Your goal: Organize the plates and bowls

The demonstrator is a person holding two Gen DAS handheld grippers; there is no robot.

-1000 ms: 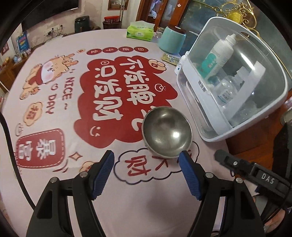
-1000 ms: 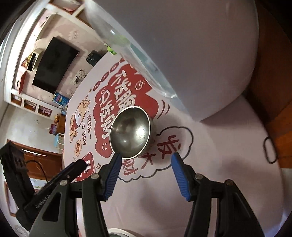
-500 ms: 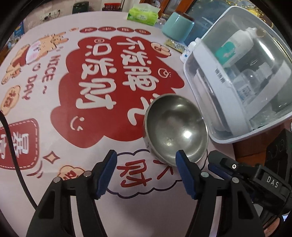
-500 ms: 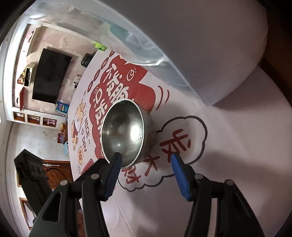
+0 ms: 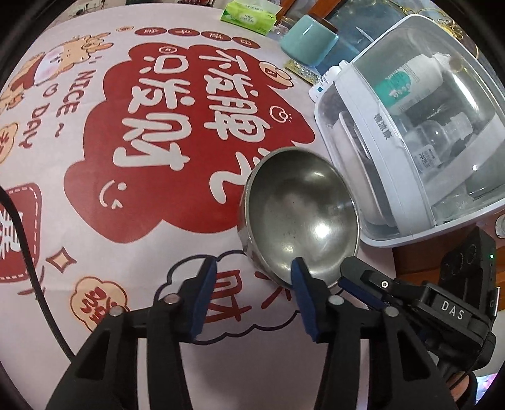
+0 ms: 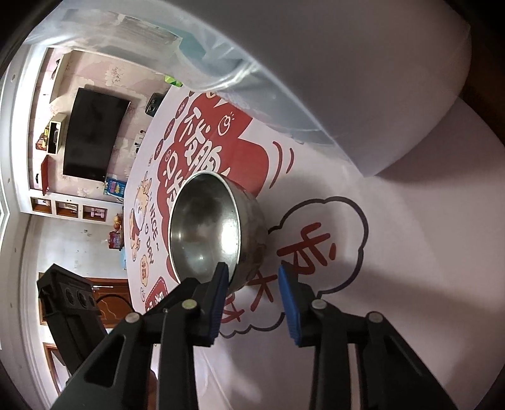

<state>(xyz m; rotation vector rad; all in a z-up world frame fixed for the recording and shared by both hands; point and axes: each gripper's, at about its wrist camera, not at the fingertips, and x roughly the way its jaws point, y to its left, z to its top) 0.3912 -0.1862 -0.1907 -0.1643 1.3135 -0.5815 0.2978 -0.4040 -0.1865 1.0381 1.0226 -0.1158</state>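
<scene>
While closing, left claw (image 5: 254, 272) with its right pad over the near rim of the steel bowl (image 5: 303, 214), inside the hollow, and its left pad well clear on the cloth side; rim wall between the pads but not yet pinched, so still apart. Right claw (image 6: 252, 274) likewise closing, left pad inside the bowl (image 6: 214, 230) at the near rim, right pad outside the wall, a gap still showing, nothing clamped. Bowl upright on the printed tablecloth (image 5: 94, 252), tipped a little toward the red patch, just beside the white dish box with the clear domed lid (image 5: 426, 142), near its front corner. Judged step: taking hold of the bowl by its near rim with both claws, the first part of putting it away. Next move, by the look of it: finish the pinch on the thin rim from both sides evenly, then lift level toward the dish box; slick rounded metal likely to slip or swing if one side bites first. Lid of the box apparently down, so opening it probably needed as well. Readable writing, from the bowl outward: "DAS" on the black body of the other tool (image 5: 451, 306) just right of the bowl; "NICE DAY ~" on the cloth well left of it; large Chinese characters in white on red beside it. Green tissue pack (image 5: 249, 14) and teal canister (image 5: 307, 41) far beyond the bowl, labels too small to read.
</scene>
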